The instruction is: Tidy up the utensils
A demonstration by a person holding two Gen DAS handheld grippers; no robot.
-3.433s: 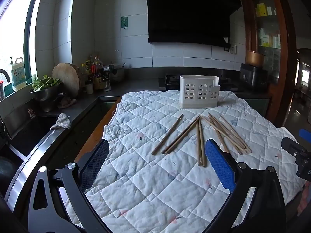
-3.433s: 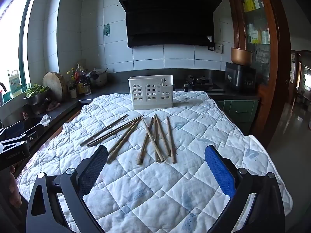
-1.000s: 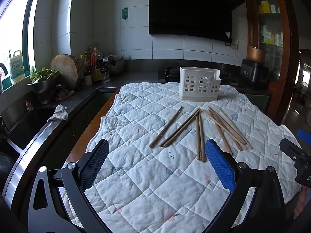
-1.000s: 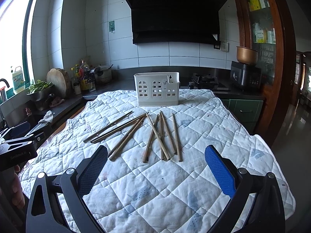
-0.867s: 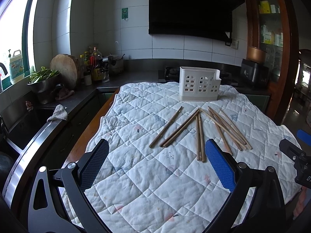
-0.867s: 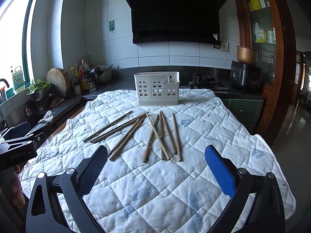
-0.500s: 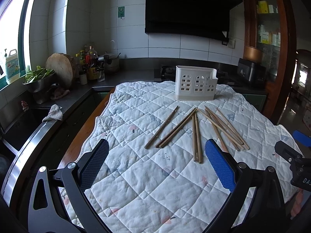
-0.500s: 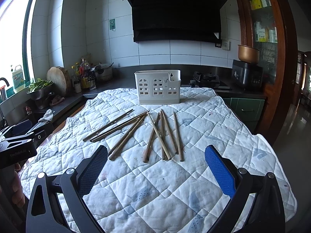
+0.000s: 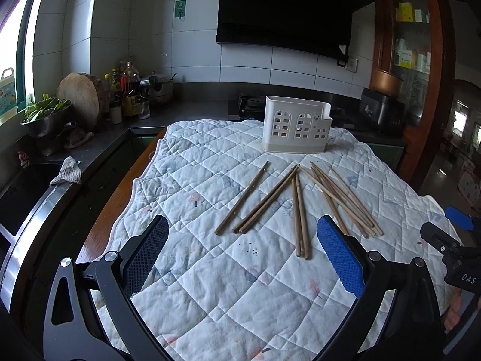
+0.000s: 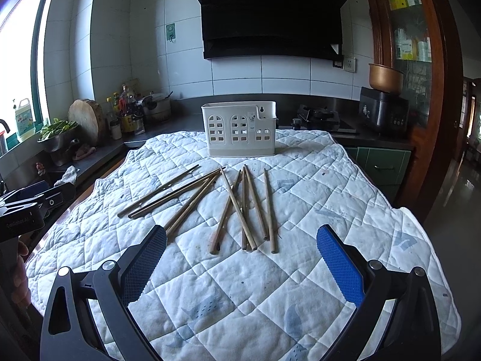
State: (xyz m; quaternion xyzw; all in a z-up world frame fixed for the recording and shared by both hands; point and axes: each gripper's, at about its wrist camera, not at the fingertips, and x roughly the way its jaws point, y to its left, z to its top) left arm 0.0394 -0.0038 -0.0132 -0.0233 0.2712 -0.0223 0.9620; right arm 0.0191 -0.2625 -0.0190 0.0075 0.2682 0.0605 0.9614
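Chopsticks (image 10: 228, 204) lie fanned on the quilted cloth (image 10: 330, 186), near the white utensil holder (image 10: 239, 134). Left gripper (image 9: 240, 255) and right gripper (image 10: 240, 258) hover with fingers spread, empty. Approach one stick's near end, straddling it squarely, then close gently

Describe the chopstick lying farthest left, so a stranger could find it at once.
On the quilt, before the white holder, chopsticks lie fanned out. The leftmost one points diagonally from the near left toward the holder. It lies outermost; no stick lies left of it.
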